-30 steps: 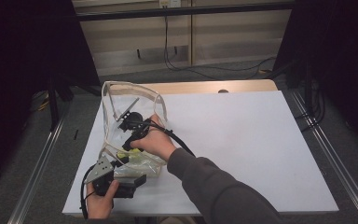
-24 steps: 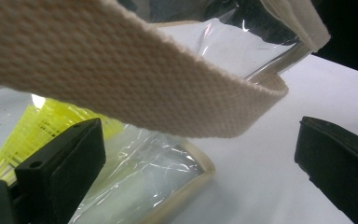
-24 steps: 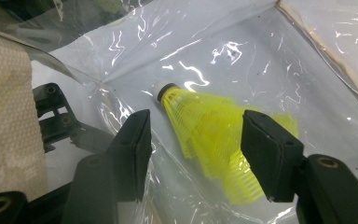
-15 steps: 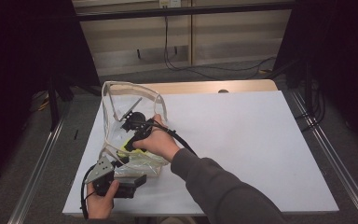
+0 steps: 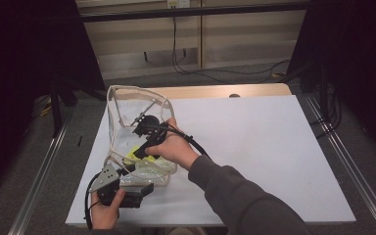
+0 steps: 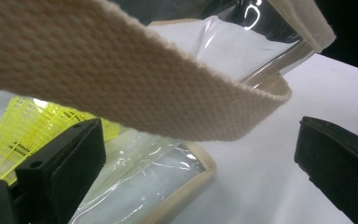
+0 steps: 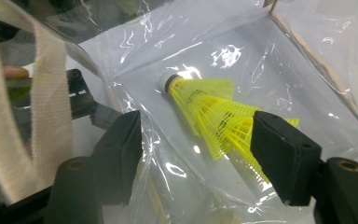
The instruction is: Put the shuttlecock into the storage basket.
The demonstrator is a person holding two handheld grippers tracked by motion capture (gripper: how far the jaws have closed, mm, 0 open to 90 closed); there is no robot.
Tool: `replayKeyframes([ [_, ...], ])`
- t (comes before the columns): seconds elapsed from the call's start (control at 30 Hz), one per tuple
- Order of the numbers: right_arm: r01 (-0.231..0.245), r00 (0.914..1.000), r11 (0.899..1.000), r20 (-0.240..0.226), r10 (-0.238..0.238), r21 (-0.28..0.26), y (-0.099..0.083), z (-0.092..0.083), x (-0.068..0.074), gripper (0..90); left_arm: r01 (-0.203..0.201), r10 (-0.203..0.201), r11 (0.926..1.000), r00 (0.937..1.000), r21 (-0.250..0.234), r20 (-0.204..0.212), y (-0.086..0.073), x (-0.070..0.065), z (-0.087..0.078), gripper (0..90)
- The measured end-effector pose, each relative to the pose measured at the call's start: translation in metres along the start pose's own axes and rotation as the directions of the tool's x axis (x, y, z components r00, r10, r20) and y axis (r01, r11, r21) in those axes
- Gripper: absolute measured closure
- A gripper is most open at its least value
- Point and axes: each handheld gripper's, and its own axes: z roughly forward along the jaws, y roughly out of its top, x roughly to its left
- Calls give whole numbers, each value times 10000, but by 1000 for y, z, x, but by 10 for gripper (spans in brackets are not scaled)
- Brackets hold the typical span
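1. Reaching into the clear bag (image 5: 127,105), the right gripper (image 7: 200,154) is spread wide around the yellow shuttlecock (image 7: 209,114) lying inside.
2. Close gently on its skirt.
3. Left gripper (image 6: 200,154), jaws parted, empty, sits beside the bag's strap (image 6: 121,79).

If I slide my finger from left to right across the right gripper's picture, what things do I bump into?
Cream strap → left black finger → yellow shuttlecock lying inside the clear bag → right black finger.
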Motion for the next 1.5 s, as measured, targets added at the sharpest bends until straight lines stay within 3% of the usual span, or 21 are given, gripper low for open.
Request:
replayKeyframes([
  [0.7, 33, 9994, 9976, -341, -56, -689, -7, -33, 2, 270, 32, -32, 10000, 10000, -46, -68, 1, -2, -2, 17],
  [1.5, -30, 9977, 9921, -674, -55, -1254, -25, -69, -9, 199, -14, 14, 10000, 9999, -13, -117, 1, -2, -2, 17],
])
